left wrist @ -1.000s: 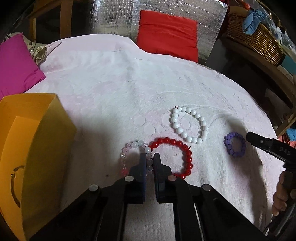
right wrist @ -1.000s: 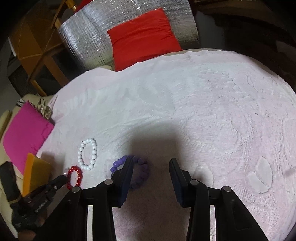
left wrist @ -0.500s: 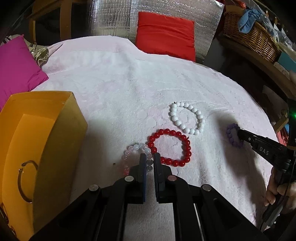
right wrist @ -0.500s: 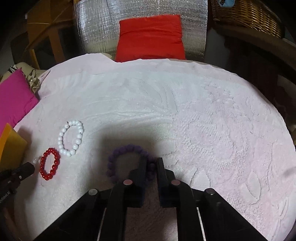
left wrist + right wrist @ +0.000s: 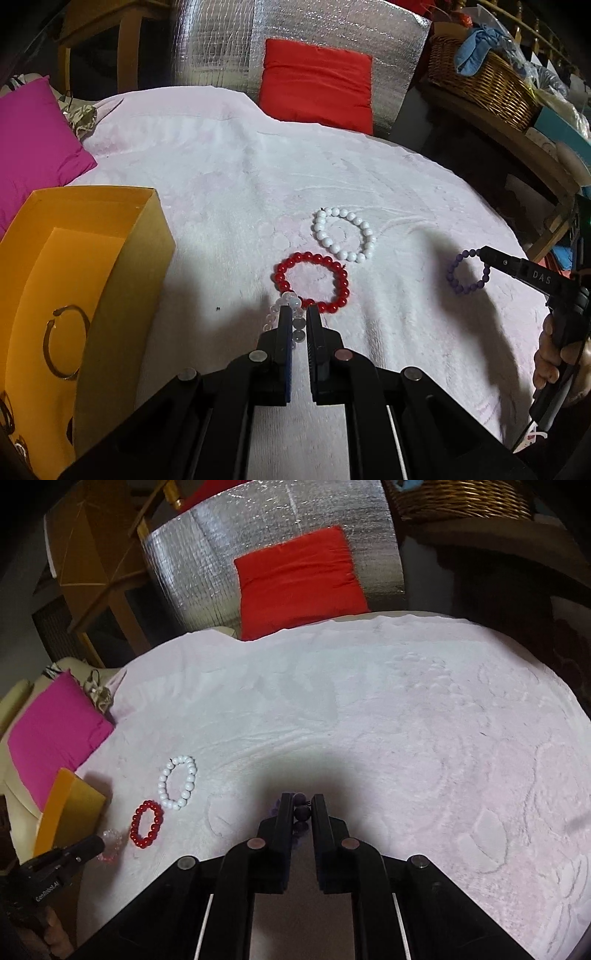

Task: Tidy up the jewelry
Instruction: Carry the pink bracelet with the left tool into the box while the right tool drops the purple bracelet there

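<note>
Bracelets: red bracelet (image 5: pixel 311 282) and white bracelet (image 5: pixel 344 234) beside orange box (image 5: pixel 122 258).

Glossy red bracelet (image 5: pixel 312 282), fluffy cloth (image 5: pixel 229 177)

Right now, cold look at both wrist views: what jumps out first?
Two bracelets are pinched at once: the left gripper is shut on the clear bracelet beside the red bracelet, while the right gripper is shut on the purple bracelet. The white bracelet lies loose on the pink cloth, and the open orange box waits at the left edge.
</note>
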`<state>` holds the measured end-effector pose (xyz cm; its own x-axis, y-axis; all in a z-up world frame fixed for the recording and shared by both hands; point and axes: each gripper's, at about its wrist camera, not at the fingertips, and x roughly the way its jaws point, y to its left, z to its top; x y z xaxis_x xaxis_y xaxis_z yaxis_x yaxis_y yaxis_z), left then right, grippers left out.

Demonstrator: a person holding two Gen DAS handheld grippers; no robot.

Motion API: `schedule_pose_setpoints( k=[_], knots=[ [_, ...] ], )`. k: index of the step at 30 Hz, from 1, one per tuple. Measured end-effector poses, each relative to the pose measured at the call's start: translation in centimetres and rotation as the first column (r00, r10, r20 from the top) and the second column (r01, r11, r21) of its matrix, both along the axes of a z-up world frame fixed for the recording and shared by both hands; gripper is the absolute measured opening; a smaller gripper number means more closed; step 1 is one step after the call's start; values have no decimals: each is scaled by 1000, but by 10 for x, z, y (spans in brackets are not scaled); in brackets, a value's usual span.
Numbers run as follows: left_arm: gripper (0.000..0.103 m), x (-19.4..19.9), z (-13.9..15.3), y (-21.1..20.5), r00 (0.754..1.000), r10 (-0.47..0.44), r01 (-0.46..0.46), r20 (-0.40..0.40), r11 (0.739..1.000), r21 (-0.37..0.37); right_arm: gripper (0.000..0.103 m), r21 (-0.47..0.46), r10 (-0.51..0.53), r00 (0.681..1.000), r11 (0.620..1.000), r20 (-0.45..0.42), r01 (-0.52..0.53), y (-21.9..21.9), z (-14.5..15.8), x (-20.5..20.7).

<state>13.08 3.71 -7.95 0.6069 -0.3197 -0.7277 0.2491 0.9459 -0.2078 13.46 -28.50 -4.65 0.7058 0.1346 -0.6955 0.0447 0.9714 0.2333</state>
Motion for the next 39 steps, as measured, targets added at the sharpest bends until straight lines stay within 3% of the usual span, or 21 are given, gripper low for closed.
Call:
schedule_pose_setpoints(
  k=[16, 25, 34, 39],
  knots=[
    [7, -57, 19, 8, 997, -16, 20, 80, 999, -49, 11, 47, 45, 995, 998, 90, -50, 15, 31, -29],
    [7, -94, 50, 16, 985, -25, 40, 169, 996, -84, 11, 51, 103, 986, 993, 129, -110, 47, 46, -44],
    [7, -132, 106, 72, 955, 50, -14, 292, 992, -124, 11, 64, 211, 958, 972, 192, -227, 109, 69, -56],
    [7, -145, 119, 127, 937, 147, -116, 317, 987, -113, 11, 74, 292, 935, 947, 199, -311, 162, 80, -52]
  ],
)
